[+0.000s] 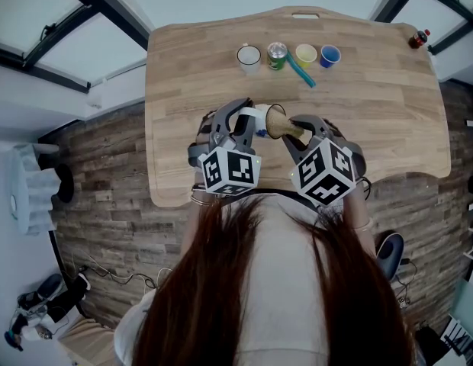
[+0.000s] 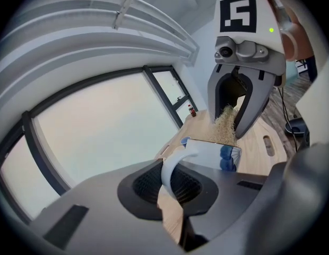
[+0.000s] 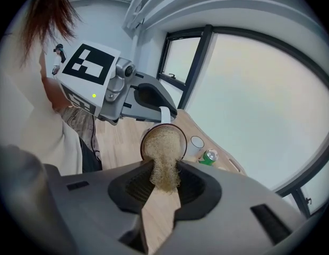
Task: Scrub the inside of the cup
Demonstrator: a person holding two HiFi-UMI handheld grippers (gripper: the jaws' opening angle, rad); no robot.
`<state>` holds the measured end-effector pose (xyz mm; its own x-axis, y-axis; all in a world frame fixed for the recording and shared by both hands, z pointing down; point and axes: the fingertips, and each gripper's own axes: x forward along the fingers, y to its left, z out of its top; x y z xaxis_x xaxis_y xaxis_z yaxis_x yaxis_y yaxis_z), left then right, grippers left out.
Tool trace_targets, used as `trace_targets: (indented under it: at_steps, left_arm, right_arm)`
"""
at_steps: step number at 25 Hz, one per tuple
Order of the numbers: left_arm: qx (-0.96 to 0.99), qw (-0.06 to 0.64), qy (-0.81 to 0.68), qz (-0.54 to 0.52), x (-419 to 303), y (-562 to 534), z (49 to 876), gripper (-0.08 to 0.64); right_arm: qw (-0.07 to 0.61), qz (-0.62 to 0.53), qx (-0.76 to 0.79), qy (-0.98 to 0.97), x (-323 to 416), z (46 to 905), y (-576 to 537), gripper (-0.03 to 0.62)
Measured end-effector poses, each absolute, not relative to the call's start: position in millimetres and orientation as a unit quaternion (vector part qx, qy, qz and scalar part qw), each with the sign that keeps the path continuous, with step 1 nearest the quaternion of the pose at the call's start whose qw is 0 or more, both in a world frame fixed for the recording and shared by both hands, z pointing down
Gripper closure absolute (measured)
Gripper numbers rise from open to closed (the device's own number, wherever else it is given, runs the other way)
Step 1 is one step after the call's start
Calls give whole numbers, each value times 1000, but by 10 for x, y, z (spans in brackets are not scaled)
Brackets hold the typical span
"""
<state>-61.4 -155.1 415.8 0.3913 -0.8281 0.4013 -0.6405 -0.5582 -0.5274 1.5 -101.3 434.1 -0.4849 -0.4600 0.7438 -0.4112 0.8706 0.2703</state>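
A white cup (image 1: 261, 117) with a blue print is held on its side above the table's near edge. My left gripper (image 1: 242, 122) is shut on the cup's handle (image 2: 174, 166), and the cup's body (image 2: 215, 154) points away from it. My right gripper (image 1: 296, 130) is shut on a tan fibrous scrubber (image 3: 163, 166). The scrubber's far end fills the cup's mouth (image 3: 163, 141). In the left gripper view the scrubber (image 2: 226, 126) pokes into the cup from between the right gripper's fingers (image 2: 250, 102).
At the far side of the wooden table (image 1: 374, 120) stand a clear glass (image 1: 249, 56), a green can (image 1: 277, 55), a yellow cup (image 1: 306, 54) and a blue cup (image 1: 329, 55), with a teal stick (image 1: 300, 72) lying beside them. A small red bottle (image 1: 419, 39) stands at the far right corner.
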Motion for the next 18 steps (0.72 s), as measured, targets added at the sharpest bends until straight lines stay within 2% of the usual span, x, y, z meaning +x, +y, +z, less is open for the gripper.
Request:
trace_targets:
  at_steps: [18]
  left_arm:
    - [-822, 191, 407, -350, -397, -1465, 4179, 531]
  right_arm:
    - [463, -14, 223, -858, 7, 4467, -961, 485]
